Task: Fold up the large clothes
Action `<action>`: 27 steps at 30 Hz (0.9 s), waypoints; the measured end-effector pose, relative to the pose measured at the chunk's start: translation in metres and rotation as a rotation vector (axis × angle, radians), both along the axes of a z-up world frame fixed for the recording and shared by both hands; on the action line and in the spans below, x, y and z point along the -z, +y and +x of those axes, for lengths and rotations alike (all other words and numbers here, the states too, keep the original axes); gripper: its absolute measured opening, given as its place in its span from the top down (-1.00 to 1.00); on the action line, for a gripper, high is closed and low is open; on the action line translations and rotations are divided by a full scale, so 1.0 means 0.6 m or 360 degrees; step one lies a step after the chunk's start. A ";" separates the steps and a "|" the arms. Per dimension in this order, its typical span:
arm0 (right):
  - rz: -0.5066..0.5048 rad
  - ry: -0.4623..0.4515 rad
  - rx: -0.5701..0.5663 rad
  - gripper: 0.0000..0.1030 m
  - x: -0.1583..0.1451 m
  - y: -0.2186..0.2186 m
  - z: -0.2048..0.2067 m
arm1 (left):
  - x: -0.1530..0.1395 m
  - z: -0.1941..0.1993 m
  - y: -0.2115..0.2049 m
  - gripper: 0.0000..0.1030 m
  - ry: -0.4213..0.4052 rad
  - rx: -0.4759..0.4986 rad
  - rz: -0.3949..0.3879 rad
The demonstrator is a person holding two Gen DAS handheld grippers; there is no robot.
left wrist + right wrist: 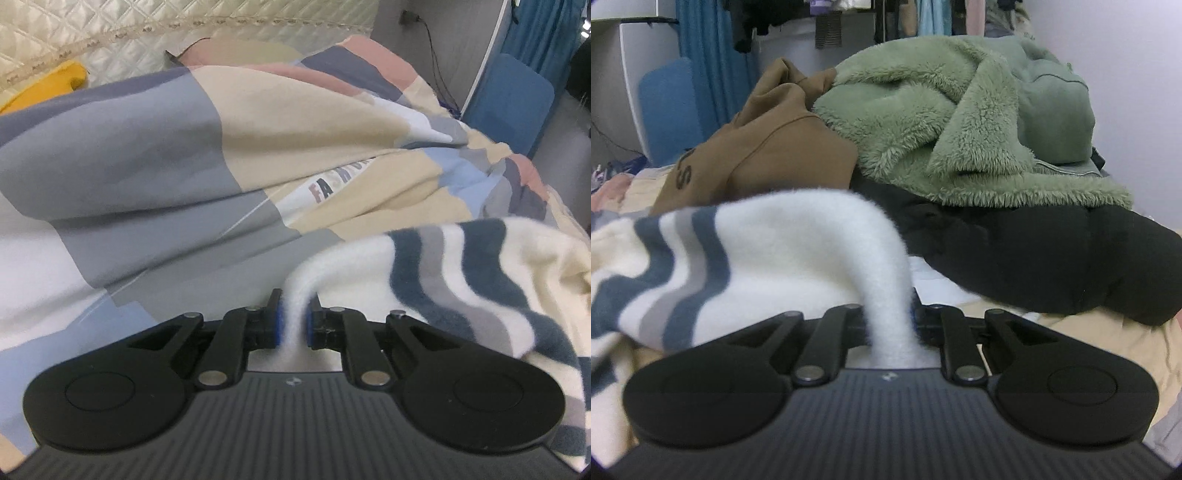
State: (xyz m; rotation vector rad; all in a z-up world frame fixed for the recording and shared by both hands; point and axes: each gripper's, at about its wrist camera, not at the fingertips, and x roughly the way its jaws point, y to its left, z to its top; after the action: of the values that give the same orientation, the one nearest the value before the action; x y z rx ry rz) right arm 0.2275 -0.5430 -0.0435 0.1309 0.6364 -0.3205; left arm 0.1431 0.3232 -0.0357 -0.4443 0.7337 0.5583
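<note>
1. Bedroom setting: the work surface is a bed covered by a patchwork-print cotton duvet (221, 122) in grey, beige, pale blue and pink blocks, lying in loose ridges rather than flat. A cream quilted headboard panel (110, 33) stands behind it, with a yellow cloth (48, 86) at its foot. A blue padded chair back (511, 103) and a blue curtain (709, 55) stand off the bed's side; hanging garments (827, 29) fill the background rail.
2. Task item: white fleece sweater with navy and grey wavy stripes (701, 251), lying on the duvet between the two tools, partly raised off it.
3. Left gripper (295, 321): black two-finger tool with blue pads, clamped tight on a thin white edge of the sweater.
4. Right gripper (892, 317): same pattern, likewise pinching a bunched white edge; its left pad is hidden by the cloth.
5. Adjacent stock: brown cotton sweatshirt (768, 147), sage-green shaggy fleece jacket (923, 122) and black padded coat (1034, 258), heaped just beyond the sweater.
6. Risk, slip: each hold takes only a narrow pinch of thick fleece; the hanging weight may pull it out.
7. Risk, snagging: the sweater's far edge lies near the black coat and may drag it along.
8. Risk, poor fold: the rumpled duvet gives no flat bed; creases may be set in.
</note>
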 end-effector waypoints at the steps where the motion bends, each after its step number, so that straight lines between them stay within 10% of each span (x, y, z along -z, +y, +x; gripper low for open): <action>1: 0.0015 -0.0024 0.0022 0.67 0.004 0.003 -0.005 | -0.002 -0.002 0.001 0.67 0.0008 0.0010 -0.0015; 6: 0.0111 -0.0062 0.0081 0.47 -0.014 0.005 -0.013 | -0.026 -0.016 -0.004 -0.06 0.0028 0.0016 -0.0015; 10: 0.0166 -0.0065 0.0105 0.03 -0.047 0.016 -0.032 | -0.059 -0.043 -0.038 -0.10 -0.0042 0.0062 -0.0011; 27: 0.0316 -0.0384 -0.0507 -0.05 -0.246 0.285 -0.217 | -0.202 -0.170 -0.362 -0.26 -0.0307 0.0584 0.0111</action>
State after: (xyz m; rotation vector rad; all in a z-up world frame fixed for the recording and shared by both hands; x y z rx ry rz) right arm 0.0971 -0.3719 0.1042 0.2507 0.4391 0.0668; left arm 0.0413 0.1059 0.0855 -0.2843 0.5902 0.1920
